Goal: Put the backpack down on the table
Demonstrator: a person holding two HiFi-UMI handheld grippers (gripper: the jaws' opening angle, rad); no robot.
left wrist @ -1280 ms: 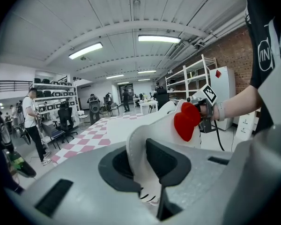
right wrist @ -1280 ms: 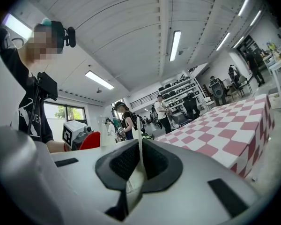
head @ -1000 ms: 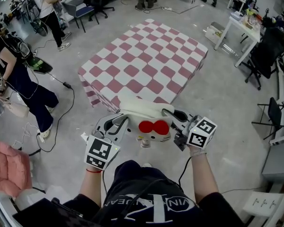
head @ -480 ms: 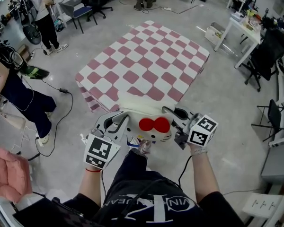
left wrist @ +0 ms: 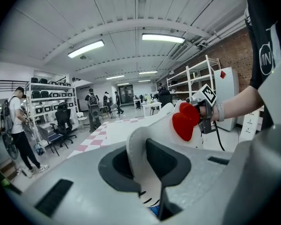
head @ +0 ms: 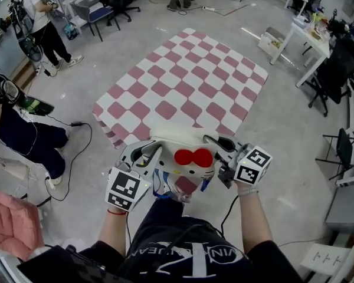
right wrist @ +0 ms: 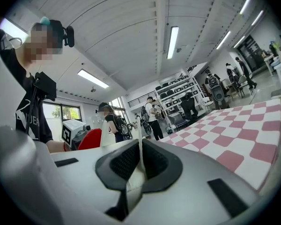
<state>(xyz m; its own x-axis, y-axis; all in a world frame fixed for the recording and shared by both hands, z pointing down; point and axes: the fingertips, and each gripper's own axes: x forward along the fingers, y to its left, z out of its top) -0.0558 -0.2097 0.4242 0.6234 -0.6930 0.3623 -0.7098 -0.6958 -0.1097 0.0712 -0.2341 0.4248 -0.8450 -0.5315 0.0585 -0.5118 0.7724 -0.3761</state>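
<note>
White backpack in left claw, probably right claw

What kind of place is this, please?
Probably a large workshop or lab hall: it has a bare concrete floor, storage racks along a wall, and a white work table with an office chair beside it.

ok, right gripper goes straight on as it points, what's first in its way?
The right gripper is shut on the backpack, so that comes first. Past it, probably the checkered table; depth unclear.
</note>
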